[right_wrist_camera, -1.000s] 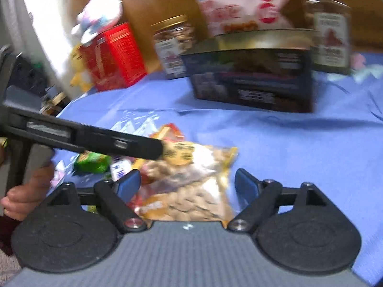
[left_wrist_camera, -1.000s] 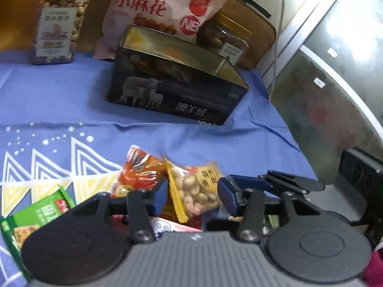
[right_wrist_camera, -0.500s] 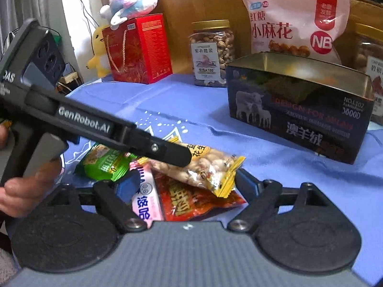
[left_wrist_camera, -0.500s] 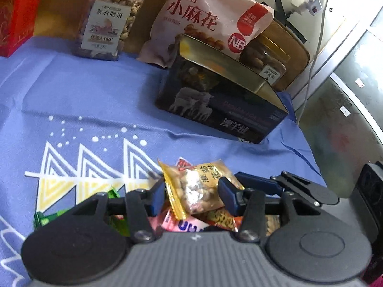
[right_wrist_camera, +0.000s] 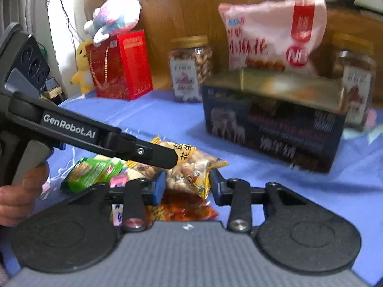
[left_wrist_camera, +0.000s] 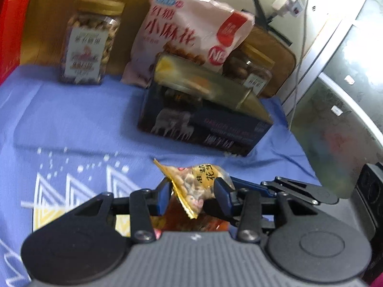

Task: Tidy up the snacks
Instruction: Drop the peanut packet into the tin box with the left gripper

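Left wrist view: left gripper [left_wrist_camera: 193, 192] had just squeezed onto the peanut bag [left_wrist_camera: 196, 185]; right gripper [right_wrist_camera: 187, 183] squeezed it too; dark tin [left_wrist_camera: 203, 124] at twelve o'clock.

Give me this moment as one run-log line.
left gripper: shut on peanut packet | right gripper: jaws just closing, same packet between | tin box: open, behind

"GenRobot.AI" in white on black arm of left gripper [right_wrist_camera: 153, 154]. Pink snack bag [right_wrist_camera: 273, 35]: large red characters 小麻花, red roundel "NB". Peanut packet [right_wrist_camera: 191, 165]: yellow patch with 盐 and 花 legible, rest cut off. Dark tin box [right_wrist_camera: 273, 129]: white sheep picture, lettering blurred, unreadable. Jar labels [left_wrist_camera: 83, 57] too blurred to read. Red box [right_wrist_camera: 122, 64]: print illegible.
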Available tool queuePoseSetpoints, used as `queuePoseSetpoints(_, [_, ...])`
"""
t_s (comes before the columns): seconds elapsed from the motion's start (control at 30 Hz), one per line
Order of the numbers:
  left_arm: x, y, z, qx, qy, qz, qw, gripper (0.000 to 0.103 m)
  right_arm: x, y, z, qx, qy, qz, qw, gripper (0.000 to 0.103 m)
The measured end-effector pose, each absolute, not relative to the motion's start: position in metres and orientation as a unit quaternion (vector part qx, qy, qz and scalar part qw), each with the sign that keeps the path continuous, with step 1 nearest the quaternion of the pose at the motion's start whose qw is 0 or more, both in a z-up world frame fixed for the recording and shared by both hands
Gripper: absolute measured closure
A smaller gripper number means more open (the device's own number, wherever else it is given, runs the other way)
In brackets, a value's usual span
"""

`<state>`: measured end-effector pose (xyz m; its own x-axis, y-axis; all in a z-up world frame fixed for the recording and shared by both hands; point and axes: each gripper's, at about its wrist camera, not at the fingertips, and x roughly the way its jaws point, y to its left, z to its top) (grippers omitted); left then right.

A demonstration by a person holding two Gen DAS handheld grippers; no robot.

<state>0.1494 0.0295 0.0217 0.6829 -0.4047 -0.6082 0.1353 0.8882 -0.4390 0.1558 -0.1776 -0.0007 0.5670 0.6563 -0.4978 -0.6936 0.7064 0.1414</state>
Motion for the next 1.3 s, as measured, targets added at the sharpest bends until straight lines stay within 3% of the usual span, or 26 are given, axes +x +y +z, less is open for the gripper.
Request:
queuePoseSetpoints(0.33, [0.212, 0.0, 0.074, -0.121, 0.281, -0.156, 0.939, 0.064, 0.195, -0.183, 0.043, -0.071, 0.155, 0.317, 0.933, 0.061])
queuePoseSetpoints(0.7, [0.29, 0.002, 0.042, -0.102, 0.316, -0.085, 0.939, 0.058, 0.274, -0.153, 0.02, -0.062, 0.22, 0.294, 0.928, 0.054])
queuePoseSetpoints(0.83, [0.283, 0.006, 0.039, -0.097, 0.308, -0.075, 0.943, 0.053, 0.27, -0.161, 0.022, -0.044, 0.22, 0.295, 0.929, 0.052])
queuePoseSetpoints(1.07, [0.232, 0.018, 0.055, -0.128, 0.294, -0.088, 0.943, 0.053, 0.237, -0.196, 0.042, -0.011, 0.202, 0.306, 0.93, 0.052])
queuePoseSetpoints(1.3, [0.17, 0.008, 0.029, -0.123, 0.349, -0.129, 0.92, 0.053, 0.163, -0.232, 0.032, 0.024, 0.215, 0.332, 0.918, 0.052])
